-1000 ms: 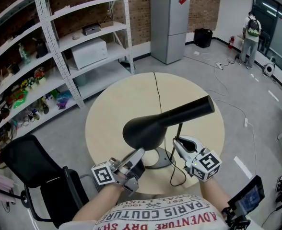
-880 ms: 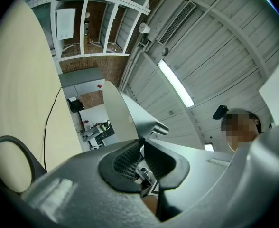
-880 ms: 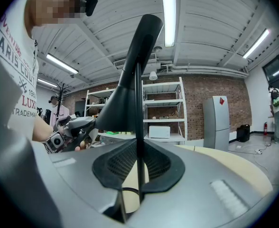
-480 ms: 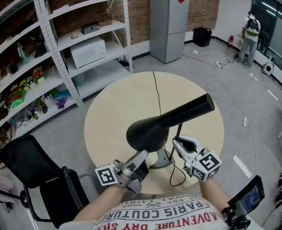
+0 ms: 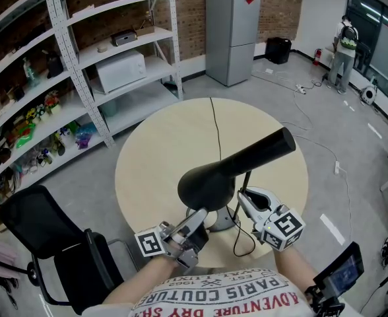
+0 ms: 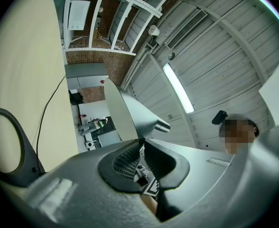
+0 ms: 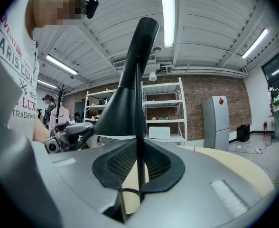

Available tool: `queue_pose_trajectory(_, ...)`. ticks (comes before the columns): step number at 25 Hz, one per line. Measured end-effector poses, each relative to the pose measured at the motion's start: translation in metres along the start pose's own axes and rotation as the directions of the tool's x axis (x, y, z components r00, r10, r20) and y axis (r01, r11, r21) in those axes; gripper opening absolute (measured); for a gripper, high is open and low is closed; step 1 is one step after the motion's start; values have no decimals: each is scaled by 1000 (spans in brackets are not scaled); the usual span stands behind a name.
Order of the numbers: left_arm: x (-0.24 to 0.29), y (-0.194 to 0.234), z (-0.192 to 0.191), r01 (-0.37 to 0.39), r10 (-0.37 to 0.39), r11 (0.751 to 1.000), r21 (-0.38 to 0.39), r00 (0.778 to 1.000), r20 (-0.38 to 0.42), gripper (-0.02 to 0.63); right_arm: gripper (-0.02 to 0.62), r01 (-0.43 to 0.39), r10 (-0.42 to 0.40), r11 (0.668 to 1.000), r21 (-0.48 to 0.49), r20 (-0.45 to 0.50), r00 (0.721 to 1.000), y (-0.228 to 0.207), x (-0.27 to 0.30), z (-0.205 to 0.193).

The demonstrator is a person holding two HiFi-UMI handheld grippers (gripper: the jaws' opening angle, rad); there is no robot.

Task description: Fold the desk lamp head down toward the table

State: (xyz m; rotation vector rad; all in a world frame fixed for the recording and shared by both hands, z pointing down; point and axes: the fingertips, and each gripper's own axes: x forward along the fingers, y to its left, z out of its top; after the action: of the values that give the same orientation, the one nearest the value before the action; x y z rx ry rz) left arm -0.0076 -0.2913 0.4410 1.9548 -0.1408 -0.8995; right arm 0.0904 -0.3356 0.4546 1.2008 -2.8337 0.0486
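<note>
Left gripper point(image 5: 197, 216) point(image 6: 140, 145): jaws nearly together, pads pinching lower rim of black cone-shaped desk lamp head point(image 5: 214, 177) point(image 6: 125, 110), angled up from beneath

Right gripper point(image 5: 242, 197) point(image 7: 138, 163): jaws closed on thin black lamp stem point(image 5: 247, 179) point(image 7: 138, 108), held level

Lamp head tilted: wide mouth toward person, narrow end raised up-right, above round grey lamp base point(image 5: 222, 222) near front edge of round pale wooden table point(image 5: 154, 150)

Black cord point(image 5: 216, 127) runs across tabletop

L tool point(image 5: 195, 218) tilted up, R tool point(image 5: 243, 197) level; both clamped on lamp point(image 5: 233, 167).
</note>
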Motion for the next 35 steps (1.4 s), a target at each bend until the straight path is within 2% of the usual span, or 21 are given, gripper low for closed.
queue_pose_trajectory(12, 1, 0, -2, 16, -16, 1000, -24, 1000, 15, 34, 44, -4, 4, 1000, 6, -5, 1000, 0, 0, 1)
queue_pose_trajectory(17, 3, -2, -1, 19, -19, 1000, -1, 1000, 16, 38, 54, -22, 22, 998, 52, 10, 1000, 0, 0, 4)
queue_pose_trajectory(19, 4, 2, 1, -4, 4, 1000, 17, 1000, 13, 42, 55, -14, 14, 999, 48, 8, 1000, -3, -1, 4)
queue_pose_trajectory(20, 2, 6, 4, -25, 24, 999, 27, 1000, 14, 66, 55, 0, 0, 999, 39, 7, 1000, -6, -2, 4)
queue_pose_trajectory(23, -12, 24, 14, -102, 101, 993, 64, 995, 27, 114, 118, 69, -70, 998, 4, 18, 997, -22, -10, 9)
queue_pose_trajectory(25, -22, 32, 18, -144, 143, 985, 98, 989, 23, 117, 127, 92, -92, 996, -5, 22, 996, -28, -16, 13)
queue_pose_trajectory(27, -36, 27, 11, -176, 180, 972, 154, 984, -13, 117, 127, 84, -84, 996, 7, 16, 996, -15, -27, 13)
queue_pose_trajectory(28, -45, 18, 5, -191, 203, 960, 205, 978, -44, 117, 122, 75, -76, 997, 14, 11, 997, 1, -35, 13)
queue_pose_trajectory(30, -59, -5, -9, -209, 263, 913, 350, 958, -112, 115, 98, 49, -49, 999, 21, 1, 999, 39, -51, 14)
queue_pose_trajectory(33, -65, -39, -30, -188, 347, 807, 561, 918, -192, 114, 17, -16, 17, 1000, 23, -17, 1000, 91, -69, 21)
queue_pose_trajectory(34, -66, -48, -38, -175, 374, 770, 613, 903, -212, 93, 17, -37, 37, 999, 23, -23, 999, 107, -75, 22)
queue_pose_trajectory(35, -68, -57, -47, -161, 401, 737, 656, 886, -232, 28, 4, -55, 56, 998, 23, -30, 998, 122, -82, 23)
